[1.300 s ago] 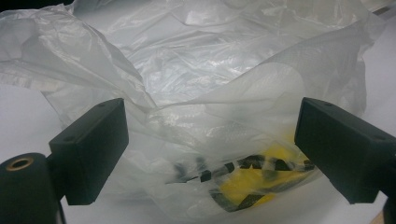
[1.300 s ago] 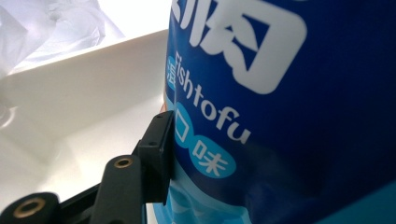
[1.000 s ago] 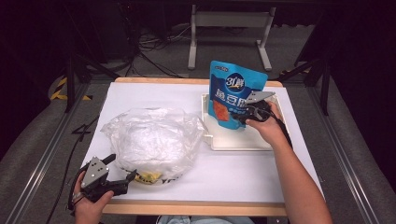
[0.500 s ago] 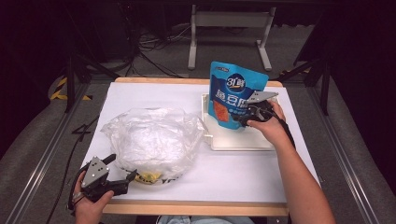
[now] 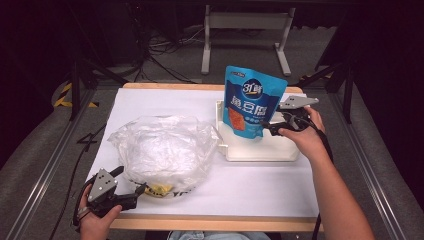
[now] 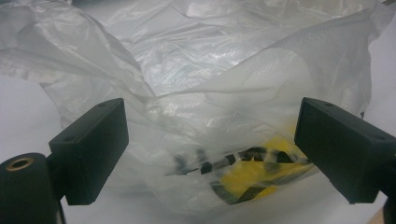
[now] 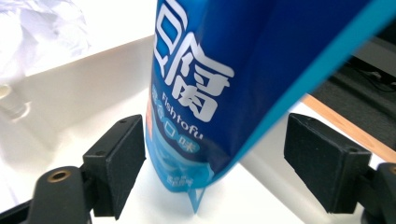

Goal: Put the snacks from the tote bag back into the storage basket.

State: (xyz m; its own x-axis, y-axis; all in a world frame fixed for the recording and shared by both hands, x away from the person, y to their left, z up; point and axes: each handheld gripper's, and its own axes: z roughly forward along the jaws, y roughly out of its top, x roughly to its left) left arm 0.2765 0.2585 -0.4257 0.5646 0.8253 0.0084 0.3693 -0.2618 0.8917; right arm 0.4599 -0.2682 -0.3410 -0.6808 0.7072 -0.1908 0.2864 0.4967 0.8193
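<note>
Left gripper (image 5: 142,189) sits at the near edge of the white-covered table (image 5: 165,100), jaws spread wide around the crumpled clear plastic bag (image 5: 162,147) (yellow and black print showing through). Farther back, right of that bag, the right gripper (image 5: 264,125) has its jaws apart either side of the upright blue foil tofu pouch (image 5: 254,102), which stands in the shallow white plastic tray (image 5: 260,152).

White table (image 5: 165,102): plastic bag (image 5: 162,150), tray (image 5: 260,152)

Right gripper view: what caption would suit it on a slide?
Open black jaws of the right gripper flank a blue fish tofu pouch standing in a white tray.
</note>
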